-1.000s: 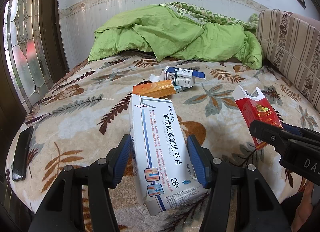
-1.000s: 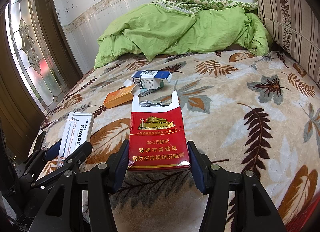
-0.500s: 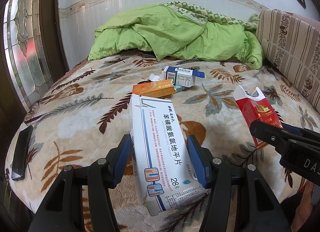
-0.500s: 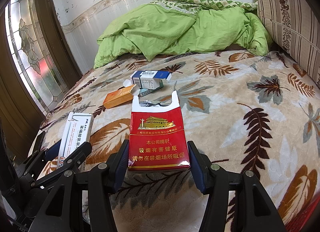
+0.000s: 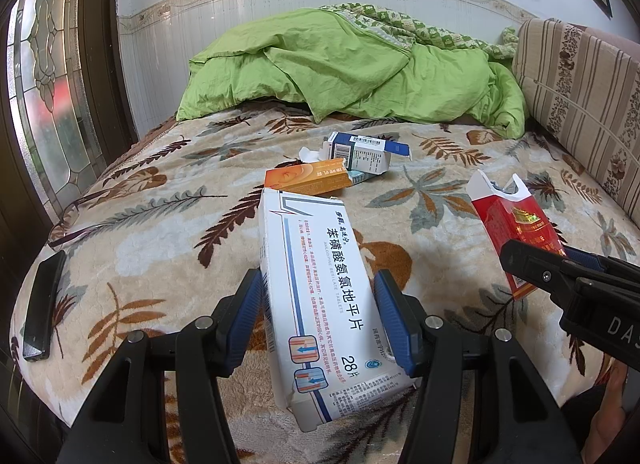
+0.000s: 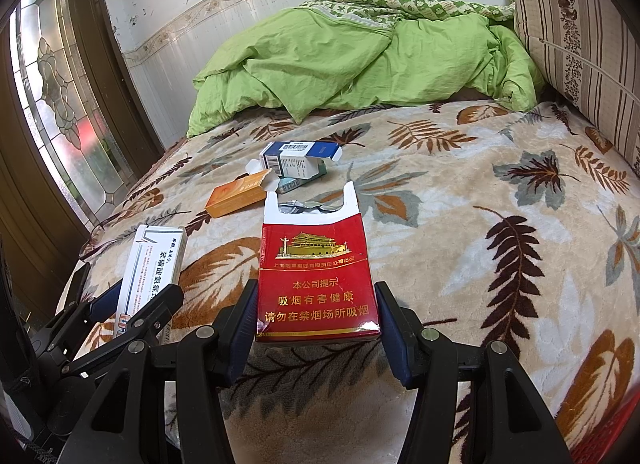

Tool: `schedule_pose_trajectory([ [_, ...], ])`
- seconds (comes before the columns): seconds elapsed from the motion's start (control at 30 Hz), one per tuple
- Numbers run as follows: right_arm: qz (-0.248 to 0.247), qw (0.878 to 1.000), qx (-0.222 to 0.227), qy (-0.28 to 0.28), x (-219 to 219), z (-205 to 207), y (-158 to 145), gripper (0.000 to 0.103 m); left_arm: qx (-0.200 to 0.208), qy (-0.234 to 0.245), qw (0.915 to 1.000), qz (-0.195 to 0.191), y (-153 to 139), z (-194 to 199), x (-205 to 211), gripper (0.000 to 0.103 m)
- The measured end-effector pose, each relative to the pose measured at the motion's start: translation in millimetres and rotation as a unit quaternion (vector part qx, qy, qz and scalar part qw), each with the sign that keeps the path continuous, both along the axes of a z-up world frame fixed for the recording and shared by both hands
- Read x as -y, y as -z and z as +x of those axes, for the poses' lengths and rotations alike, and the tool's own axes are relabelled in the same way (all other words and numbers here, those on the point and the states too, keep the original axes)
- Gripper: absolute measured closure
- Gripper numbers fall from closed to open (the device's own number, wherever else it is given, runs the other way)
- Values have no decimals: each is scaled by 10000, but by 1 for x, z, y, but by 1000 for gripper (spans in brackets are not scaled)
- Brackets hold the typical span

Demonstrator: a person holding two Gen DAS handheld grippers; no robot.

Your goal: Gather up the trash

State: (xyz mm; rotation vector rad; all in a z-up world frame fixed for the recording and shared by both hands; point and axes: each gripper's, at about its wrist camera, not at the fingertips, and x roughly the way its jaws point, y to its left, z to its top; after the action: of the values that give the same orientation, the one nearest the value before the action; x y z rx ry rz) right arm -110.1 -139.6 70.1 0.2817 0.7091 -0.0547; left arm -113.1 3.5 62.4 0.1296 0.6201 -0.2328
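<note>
Comparing this against the shots from a second ago, honestly nothing has budged. The left claw [image 5: 318, 314] is still clamped on the white pill box [image 5: 320, 300], blue pads pressed against both long sides, with the box tilted a bit and its far end poking out toward the middle of the bed [image 5: 160, 232]. The right claw [image 6: 316, 318] is still clamped on the red cigarette pack [image 6: 316, 280], torn-open top pointing away, near the foot edge of the bed. Both boxes sit in the same spot in their views as before, so I'd call this a pause with two pieces of trash in hand, not a move in progress.

What that means for the job: two items are picked up, but I can't see a bin or bag anywhere, so no idea where they're headed. My guess is the next thing is carrying both off to wherever trash goes.

Still lying out around the middle of the bed: an orange box [image 6: 236, 196] and, just beyond it, a blue and white box [image 6: 296, 162] with its flap open, sitting on top of something small and teal. Those two are touching or close to it. A black phone [image 5: 42, 312] lies at the left edge of the bed, probably not trash.
</note>
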Motion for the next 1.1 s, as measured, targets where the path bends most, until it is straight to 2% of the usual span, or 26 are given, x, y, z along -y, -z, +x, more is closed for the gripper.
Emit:
schedule_pose_trajectory([
  [0.8, 7, 10000, 12, 6, 1, 0, 0, 43, -14, 3, 10000, -5, -1, 1, -1, 47],
  [1.1, 36, 10000, -4, 51, 5, -3, -3, 43, -165, 80, 9998, -63, -1, -5, 6, 47],
])
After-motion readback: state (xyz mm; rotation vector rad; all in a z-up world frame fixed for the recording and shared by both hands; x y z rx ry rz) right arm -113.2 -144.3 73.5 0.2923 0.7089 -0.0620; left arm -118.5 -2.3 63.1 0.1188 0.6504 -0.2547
